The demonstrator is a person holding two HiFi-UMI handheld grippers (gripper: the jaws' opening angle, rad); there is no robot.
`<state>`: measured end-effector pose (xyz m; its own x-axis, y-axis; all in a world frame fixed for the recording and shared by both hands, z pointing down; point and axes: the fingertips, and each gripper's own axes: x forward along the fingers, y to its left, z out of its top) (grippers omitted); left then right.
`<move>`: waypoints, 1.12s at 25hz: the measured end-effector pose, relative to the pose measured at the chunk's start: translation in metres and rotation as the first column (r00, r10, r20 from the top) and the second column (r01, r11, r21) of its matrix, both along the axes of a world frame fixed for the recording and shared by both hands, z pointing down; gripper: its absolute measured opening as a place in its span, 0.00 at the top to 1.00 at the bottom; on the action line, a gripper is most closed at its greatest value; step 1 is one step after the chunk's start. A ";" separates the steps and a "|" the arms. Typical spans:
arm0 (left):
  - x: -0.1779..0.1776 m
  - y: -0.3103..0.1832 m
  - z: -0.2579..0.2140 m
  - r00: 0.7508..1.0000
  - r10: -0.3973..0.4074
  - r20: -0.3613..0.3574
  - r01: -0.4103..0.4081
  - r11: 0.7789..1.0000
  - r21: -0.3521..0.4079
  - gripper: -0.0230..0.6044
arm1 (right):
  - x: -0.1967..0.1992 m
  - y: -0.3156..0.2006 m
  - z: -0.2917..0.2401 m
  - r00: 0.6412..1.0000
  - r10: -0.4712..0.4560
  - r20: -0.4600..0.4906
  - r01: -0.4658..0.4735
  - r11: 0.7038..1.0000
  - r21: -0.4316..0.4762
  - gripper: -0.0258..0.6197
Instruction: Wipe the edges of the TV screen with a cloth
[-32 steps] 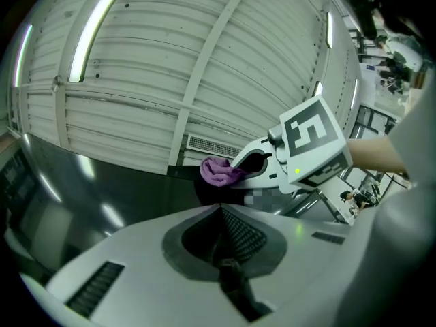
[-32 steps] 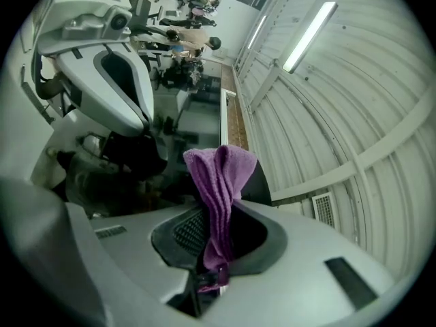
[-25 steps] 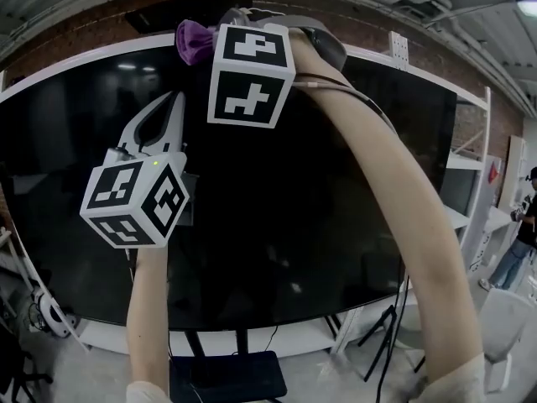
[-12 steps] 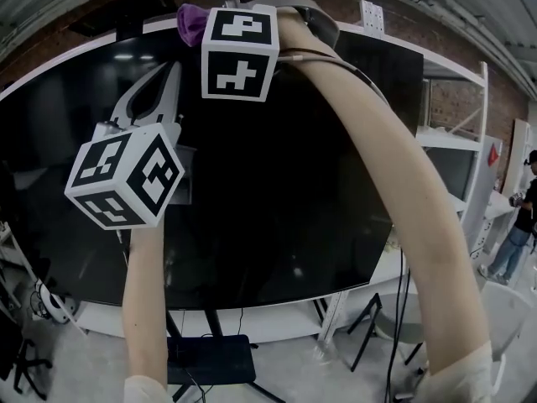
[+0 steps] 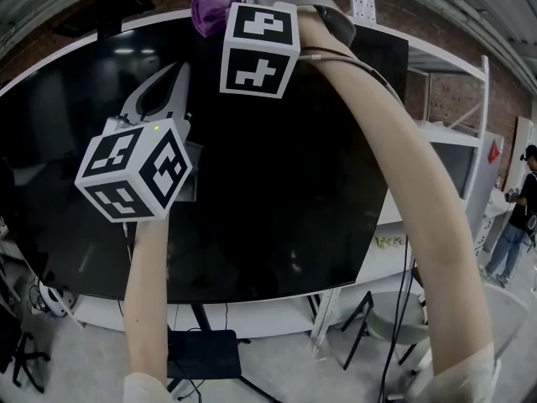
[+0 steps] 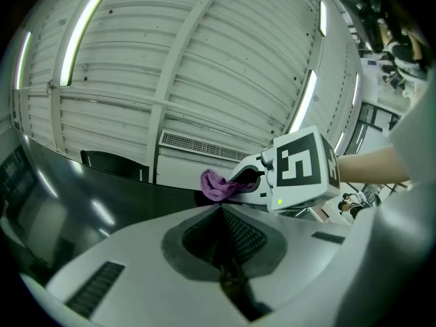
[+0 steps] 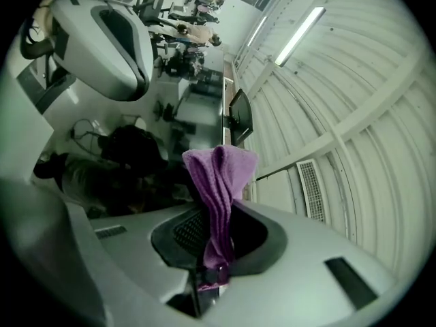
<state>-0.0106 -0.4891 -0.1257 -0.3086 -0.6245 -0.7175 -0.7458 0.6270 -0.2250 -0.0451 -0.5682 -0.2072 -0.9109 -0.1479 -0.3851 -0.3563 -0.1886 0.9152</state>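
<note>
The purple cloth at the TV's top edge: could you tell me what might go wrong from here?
The right gripper pinches only a narrow end of the purple cloth; dragging it along the top edge of the TV screen might tug it loose.
The left gripper, shut and empty, hangs in front of the glass; its hard tips could knock it.

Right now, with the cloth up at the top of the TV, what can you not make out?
Head view: the right gripper's marker cube covers its jaws, so cloth contact with the TV top edge is unclear.
Head view: the TV's left edge is cut off by the picture edge.
All views: dust on the screen is lost in reflections.
</note>
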 end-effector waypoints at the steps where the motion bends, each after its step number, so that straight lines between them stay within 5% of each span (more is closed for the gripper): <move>1: 0.002 -0.008 -0.001 1.000 0.005 -0.001 -0.005 1.000 0.005 0.94 | 0.003 -0.009 0.000 1.000 0.003 0.001 -0.003 1.000 0.004 0.86; 11: 0.026 -0.063 0.000 0.999 0.049 0.021 -0.049 0.998 0.025 0.94 | 0.033 -0.066 -0.002 0.998 0.057 -0.016 -0.056 0.998 0.038 0.86; 21: 0.097 -0.169 -0.008 0.992 0.091 0.086 -0.098 0.992 0.079 0.94 | 0.089 -0.169 0.000 0.998 0.055 -0.037 -0.054 0.998 0.030 0.86; 28: 0.120 -0.211 -0.012 0.990 -0.016 0.143 0.008 0.999 0.050 0.94 | 0.115 -0.203 -0.003 0.999 -0.036 -0.029 0.035 0.999 -0.009 0.86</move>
